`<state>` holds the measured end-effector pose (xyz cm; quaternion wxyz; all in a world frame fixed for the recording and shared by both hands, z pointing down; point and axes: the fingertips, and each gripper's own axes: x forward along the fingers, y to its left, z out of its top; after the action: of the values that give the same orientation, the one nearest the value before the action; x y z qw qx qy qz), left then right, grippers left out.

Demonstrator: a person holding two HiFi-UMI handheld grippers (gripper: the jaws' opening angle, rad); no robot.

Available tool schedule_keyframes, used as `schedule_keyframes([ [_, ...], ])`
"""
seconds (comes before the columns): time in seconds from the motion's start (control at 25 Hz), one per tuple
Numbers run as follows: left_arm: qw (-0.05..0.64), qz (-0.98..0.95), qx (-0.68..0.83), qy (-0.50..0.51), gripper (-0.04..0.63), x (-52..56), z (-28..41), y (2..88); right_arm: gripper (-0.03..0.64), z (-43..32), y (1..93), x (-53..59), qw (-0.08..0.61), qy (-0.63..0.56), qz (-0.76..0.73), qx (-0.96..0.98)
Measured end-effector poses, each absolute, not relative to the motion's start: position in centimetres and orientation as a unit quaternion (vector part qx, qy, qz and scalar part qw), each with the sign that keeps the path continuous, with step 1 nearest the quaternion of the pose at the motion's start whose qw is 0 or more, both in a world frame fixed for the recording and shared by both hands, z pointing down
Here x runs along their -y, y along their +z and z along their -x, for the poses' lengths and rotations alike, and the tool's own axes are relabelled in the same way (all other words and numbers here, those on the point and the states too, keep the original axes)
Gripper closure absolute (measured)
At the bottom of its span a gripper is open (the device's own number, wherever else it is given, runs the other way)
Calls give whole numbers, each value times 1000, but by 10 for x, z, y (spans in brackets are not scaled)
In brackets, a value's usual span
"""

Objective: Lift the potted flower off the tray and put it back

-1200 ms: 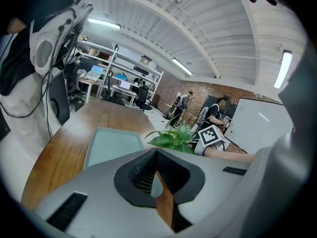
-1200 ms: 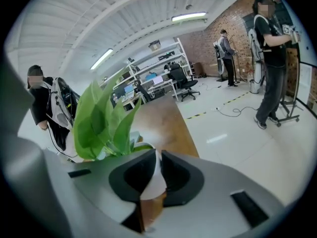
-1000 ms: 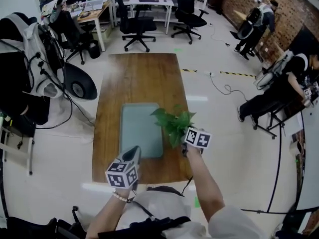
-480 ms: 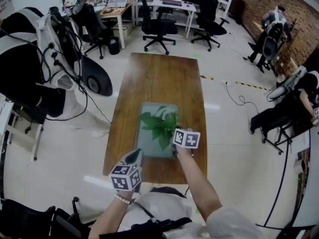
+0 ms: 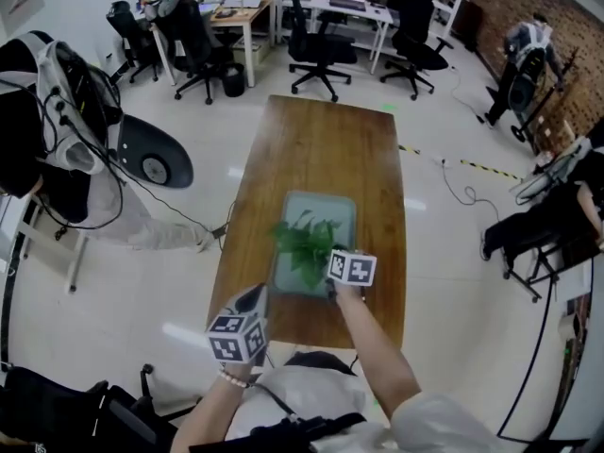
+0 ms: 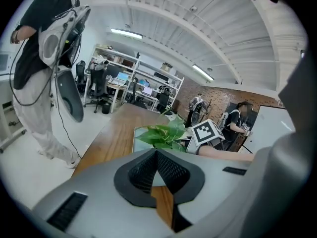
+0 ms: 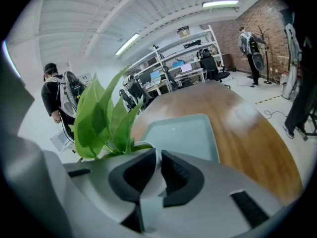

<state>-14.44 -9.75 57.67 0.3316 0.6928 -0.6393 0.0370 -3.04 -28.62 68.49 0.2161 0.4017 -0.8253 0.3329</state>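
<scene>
- Left gripper (image 6: 156, 153): pads together, nothing between them; by the tabletop's near left corner.
- Right gripper (image 7: 158, 158): pads on the pot's thin white rim, just starting to open.
- Potted flower (image 5: 304, 243): over the tray's near end; seated or not, cannot tell. Likely light and top-heavy. Stiff, smooth pot may slip and the soft leaves bruise, so hold the rim, not the foliage.
- Tray (image 5: 327, 211): pale green, flat, smooth, rounded corners.
- Table (image 5: 321, 144): glossy brown wood.

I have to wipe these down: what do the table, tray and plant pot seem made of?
The table looks like wood or veneer: brown grain, glossy sheen. The tray seems plastic: pale grey-green, smooth, matte, rounded rim. The pot has a thin white wall, plastic or glazed ceramic; I cannot tell which.
</scene>
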Motion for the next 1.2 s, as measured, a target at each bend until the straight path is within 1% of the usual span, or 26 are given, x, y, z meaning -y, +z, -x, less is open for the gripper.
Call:
schedule_keyframes([
  [0.08, 333, -694, 637, 38, 599, 94, 146, 578, 567, 29, 688, 283, 219, 334, -408, 821],
  [0.16, 334, -696, 634, 39, 599, 96, 144, 578, 546, 23, 688, 286, 214, 335, -417, 817],
  [0.2, 334, -698, 632, 40, 599, 98, 142, 578, 519, 19, 685, 289, 207, 336, -421, 816],
  [0.24, 334, -700, 630, 40, 600, 98, 141, 577, 453, 14, 680, 291, 198, 337, -426, 816],
  [0.28, 334, -702, 628, 40, 599, 98, 140, 575, 439, 10, 673, 292, 189, 336, -431, 816],
  [0.56, 320, -730, 603, 30, 599, 100, 136, 551, 441, -45, 577, 279, 118, 284, -472, 826],
  [0.6, 318, -734, 599, 29, 600, 100, 135, 548, 455, -51, 562, 272, 112, 268, -470, 833],
  [0.64, 315, -739, 595, 29, 600, 98, 134, 545, 483, -55, 549, 262, 109, 250, -467, 841],
  [0.68, 313, -744, 590, 29, 599, 96, 134, 543, 488, -57, 538, 250, 107, 231, -463, 849],
  [0.8, 306, -757, 577, 29, 599, 86, 135, 538, 618, -61, 500, 211, 98, 179, -461, 863],
  [1.0, 302, -770, 561, 28, 599, 63, 141, 532, 618, -66, 462, 144, 77, 151, -473, 864],
  [1.2, 292, -778, 555, 31, 598, 38, 144, 529, 618, -64, 463, 84, 69, 161, -488, 855],
])
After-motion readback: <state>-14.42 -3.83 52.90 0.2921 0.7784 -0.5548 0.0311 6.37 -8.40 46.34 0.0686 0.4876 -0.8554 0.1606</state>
